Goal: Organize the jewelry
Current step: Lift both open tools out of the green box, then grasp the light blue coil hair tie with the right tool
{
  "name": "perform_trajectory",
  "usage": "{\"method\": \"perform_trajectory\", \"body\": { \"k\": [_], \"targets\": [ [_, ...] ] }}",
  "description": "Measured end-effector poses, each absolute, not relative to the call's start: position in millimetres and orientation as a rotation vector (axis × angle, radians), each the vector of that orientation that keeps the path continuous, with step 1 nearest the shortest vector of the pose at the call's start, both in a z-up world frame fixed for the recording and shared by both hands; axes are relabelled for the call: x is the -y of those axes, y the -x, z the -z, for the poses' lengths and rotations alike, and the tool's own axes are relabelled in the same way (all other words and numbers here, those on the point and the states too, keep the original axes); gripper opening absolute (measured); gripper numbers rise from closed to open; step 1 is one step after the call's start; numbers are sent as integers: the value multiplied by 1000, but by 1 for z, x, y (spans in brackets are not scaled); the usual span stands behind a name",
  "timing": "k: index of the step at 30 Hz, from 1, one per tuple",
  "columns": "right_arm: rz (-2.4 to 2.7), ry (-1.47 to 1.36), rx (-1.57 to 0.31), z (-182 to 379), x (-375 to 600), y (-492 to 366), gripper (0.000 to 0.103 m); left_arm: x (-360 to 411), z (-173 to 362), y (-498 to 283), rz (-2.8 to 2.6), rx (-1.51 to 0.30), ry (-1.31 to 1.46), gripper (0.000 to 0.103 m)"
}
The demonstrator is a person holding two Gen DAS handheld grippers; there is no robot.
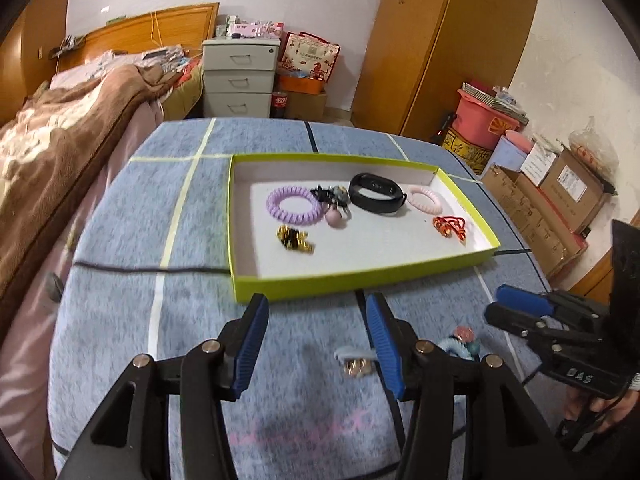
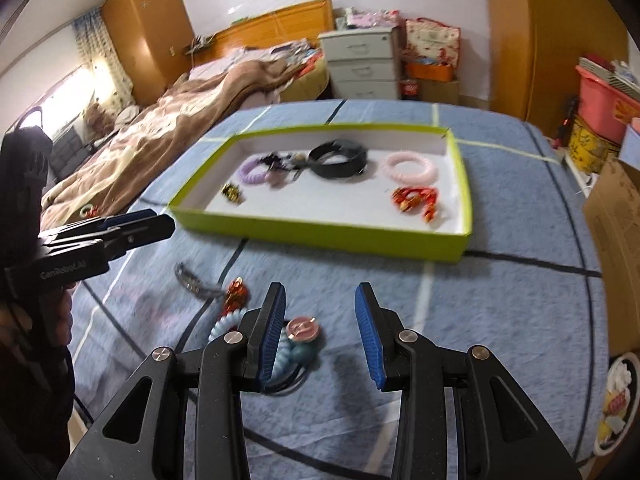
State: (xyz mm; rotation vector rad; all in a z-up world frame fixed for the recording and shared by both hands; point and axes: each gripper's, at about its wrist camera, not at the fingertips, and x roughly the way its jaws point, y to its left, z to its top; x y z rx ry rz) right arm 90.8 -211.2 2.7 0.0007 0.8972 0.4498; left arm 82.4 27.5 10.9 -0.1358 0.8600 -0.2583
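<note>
The left tongs (image 1: 316, 344) are wide open with nothing between the pads, and so are the right tongs (image 2: 320, 336). Both hang over the bench (image 1: 120, 320), which has a blue cloth on it. Just below the right tongs lies a small pile: a pale blue spiral hair tie (image 2: 224, 326), a round pink charm (image 2: 303, 330) and a red knot charm (image 2: 236, 294). A silver hair clip (image 2: 192, 280) lies a little apart. To do this step well, I think the right tongs should pick one thing, not the pile, and close slowly. The green tray (image 1: 360, 280) behind already holds a black wristband (image 1: 376, 193) and a purple spiral hair tie (image 1: 295, 205).
</note>
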Motion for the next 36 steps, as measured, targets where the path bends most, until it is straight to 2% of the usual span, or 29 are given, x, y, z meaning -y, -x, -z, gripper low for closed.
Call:
{"method": "perform_trajectory", "body": {
  "k": [9,25,27,32,36],
  "targets": [
    [-667,88,-917,15,180,-85,37,-42,-2,-66,235,-875,156,53],
    [-667,238,-958,23,164,-87,36,-49,6,-58,225,-894,168,53],
    [-660,257,-956,23,162,-85,21,-49,6,-58,226,-898,170,53],
    [-655,273,-953,22,161,-83,18,-45,12,-58,250,-914,167,53],
    [-639,224,-948,19,168,-85,10,-40,15,-59,280,-921,170,53]
  ]
}}
